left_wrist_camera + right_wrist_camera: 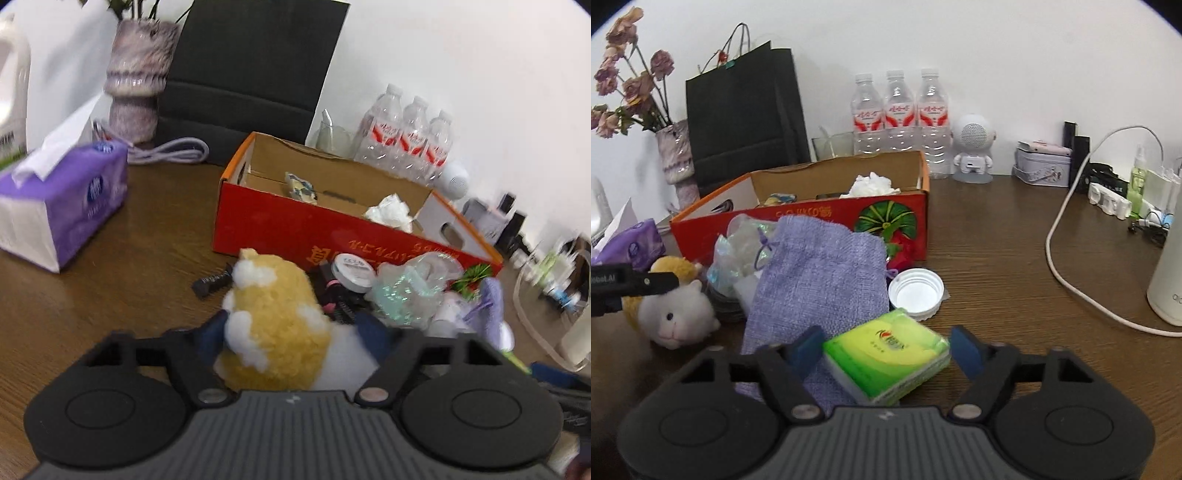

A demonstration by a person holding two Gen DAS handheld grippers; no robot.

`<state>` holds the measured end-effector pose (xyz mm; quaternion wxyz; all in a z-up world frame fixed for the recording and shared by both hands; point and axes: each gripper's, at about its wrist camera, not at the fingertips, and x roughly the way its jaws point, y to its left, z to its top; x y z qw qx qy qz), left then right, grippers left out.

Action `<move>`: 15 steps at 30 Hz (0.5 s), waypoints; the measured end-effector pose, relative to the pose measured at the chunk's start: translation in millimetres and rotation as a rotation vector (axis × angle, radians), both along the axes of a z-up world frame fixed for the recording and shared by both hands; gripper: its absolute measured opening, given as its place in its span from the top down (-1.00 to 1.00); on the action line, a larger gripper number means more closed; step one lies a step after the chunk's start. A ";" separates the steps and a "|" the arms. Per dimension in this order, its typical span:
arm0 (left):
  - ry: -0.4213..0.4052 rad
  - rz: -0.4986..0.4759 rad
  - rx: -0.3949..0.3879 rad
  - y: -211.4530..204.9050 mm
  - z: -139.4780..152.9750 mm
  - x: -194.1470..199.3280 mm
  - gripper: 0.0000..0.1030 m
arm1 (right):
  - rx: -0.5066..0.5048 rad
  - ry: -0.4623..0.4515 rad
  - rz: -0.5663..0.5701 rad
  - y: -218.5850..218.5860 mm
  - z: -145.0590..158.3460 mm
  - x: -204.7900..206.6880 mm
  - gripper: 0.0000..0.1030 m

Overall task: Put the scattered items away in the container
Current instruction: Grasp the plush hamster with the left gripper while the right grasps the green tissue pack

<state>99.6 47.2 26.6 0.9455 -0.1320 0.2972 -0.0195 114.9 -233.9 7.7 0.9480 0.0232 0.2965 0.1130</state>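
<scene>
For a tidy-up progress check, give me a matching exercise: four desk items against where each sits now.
Items:
1. yellow-and-white plush hamster
2. green tissue packet
3. crumpled white tissue
4. white plastic bottle lid

Places:
A. inside the red cardboard box
B. between the left claw's fingers
C. on the wooden desk, beside the lilac fabric pouch
D. between the right claw's fingers

Pairs: 1-B, 2-D, 3-A, 4-C

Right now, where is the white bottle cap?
In the right wrist view, the white bottle cap lies open side up on the table, right of the purple pouch, behind the green tissue pack.
</scene>
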 end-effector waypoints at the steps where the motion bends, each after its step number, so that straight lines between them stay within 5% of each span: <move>1: -0.004 0.000 0.021 -0.9 1.8 -2.7 -0.02 | 0.008 0.000 0.003 -1.8 1.1 0.0 -0.27; 5: 0.006 -0.027 0.045 -1.9 7.9 -18.5 0.04 | 0.014 -0.010 0.021 -5.1 7.4 -7.1 0.13; 7: 0.009 -0.031 0.049 -1.3 8.1 -29.3 0.05 | -0.012 -0.009 0.020 -3.6 9.6 -12.3 0.53; 11: 0.027 0.000 0.023 6.0 10.8 -67.6 0.08 | -0.022 -0.007 0.041 -6.8 15.2 -34.0 0.81; 15: 0.028 0.008 0.012 5.2 9.6 -122.6 0.06 | -0.042 0.044 0.072 -12.3 9.7 -68.8 0.83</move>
